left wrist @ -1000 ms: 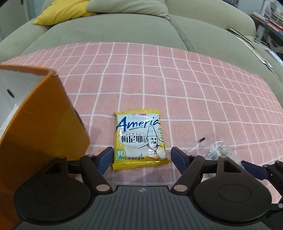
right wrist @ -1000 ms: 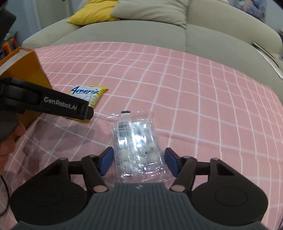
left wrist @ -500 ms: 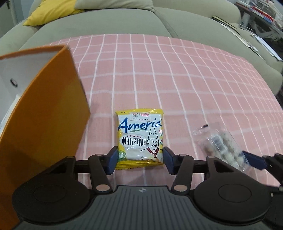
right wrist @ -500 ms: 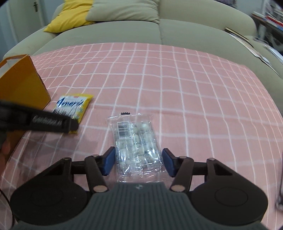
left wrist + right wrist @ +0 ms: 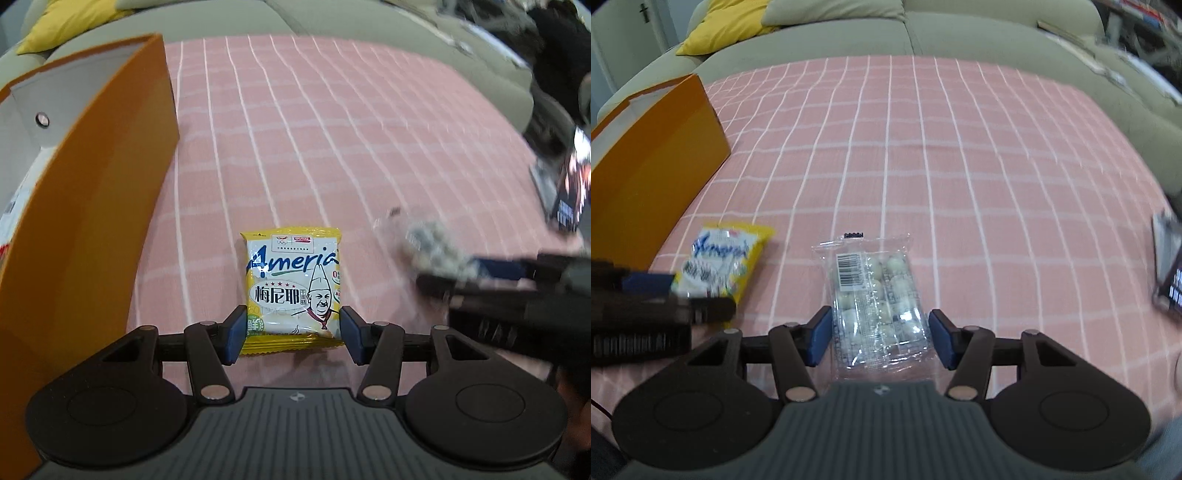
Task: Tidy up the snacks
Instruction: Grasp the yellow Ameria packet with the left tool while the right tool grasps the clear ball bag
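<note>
A yellow snack packet (image 5: 291,280) with a chef printed on it hangs between the blue pads of my left gripper (image 5: 291,332), which is shut on its lower edge. A clear bag of pale round sweets (image 5: 879,295) sits in my right gripper (image 5: 879,339), shut on its sides. Both are just above the pink checked cloth (image 5: 923,147). An open orange box (image 5: 92,221) with a white inside stands close on the left. In the right wrist view the yellow packet (image 5: 716,266) shows blurred beside the box (image 5: 653,158). The clear bag (image 5: 432,243) is a blur in the left wrist view.
The cloth covers a grey-green sofa seat (image 5: 849,40), with a yellow cushion (image 5: 731,26) at the back left. A dark flat device (image 5: 1169,266) lies at the cloth's right edge. Papers lie on the sofa at the far right.
My left jaws closed from wide open onto the yellow packet. Both grippers then carried their packets to the left, and the orange box has come nearer in both views.
</note>
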